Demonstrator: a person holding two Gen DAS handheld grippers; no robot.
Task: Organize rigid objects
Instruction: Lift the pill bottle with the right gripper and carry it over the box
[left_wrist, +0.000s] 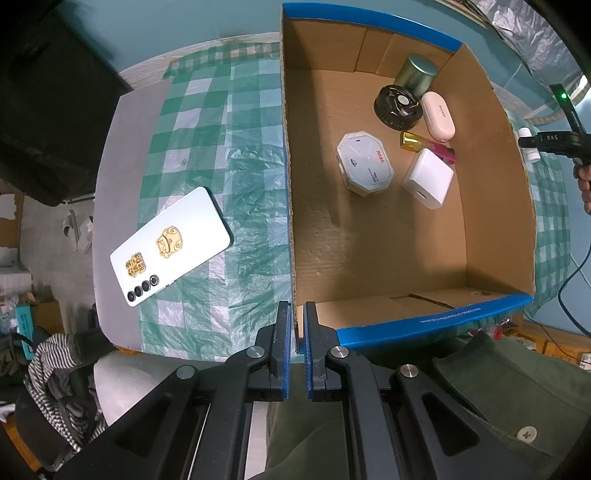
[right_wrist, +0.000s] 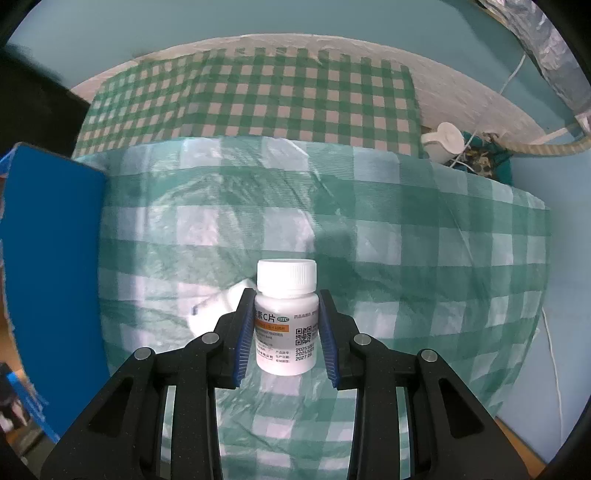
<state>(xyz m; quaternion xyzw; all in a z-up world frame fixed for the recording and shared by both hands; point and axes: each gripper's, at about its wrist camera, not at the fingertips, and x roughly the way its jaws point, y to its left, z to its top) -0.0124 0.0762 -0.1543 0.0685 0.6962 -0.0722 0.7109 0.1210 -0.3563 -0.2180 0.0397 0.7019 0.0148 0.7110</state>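
My right gripper (right_wrist: 286, 295) is shut on a white pill bottle (right_wrist: 286, 325) with a ribbed white cap, held upright above the green checked cloth. The bottle and gripper also show at the far right of the left wrist view (left_wrist: 532, 147), beyond the box's right wall. My left gripper (left_wrist: 297, 306) is shut and empty, with its tips at the near left corner of an open cardboard box (left_wrist: 291, 221) with a blue rim. A white phone (left_wrist: 171, 245) with gold stickers lies on the cloth left of the box.
Inside the box lie a grey octagonal case (left_wrist: 364, 164), a white charger (left_wrist: 426, 177), a pink earbud case (left_wrist: 437, 116), a black round lid (left_wrist: 397, 105), a green tin (left_wrist: 415, 74) and a gold-capped tube (left_wrist: 424, 146). A white jug (right_wrist: 445, 140) stands past the table's far right.
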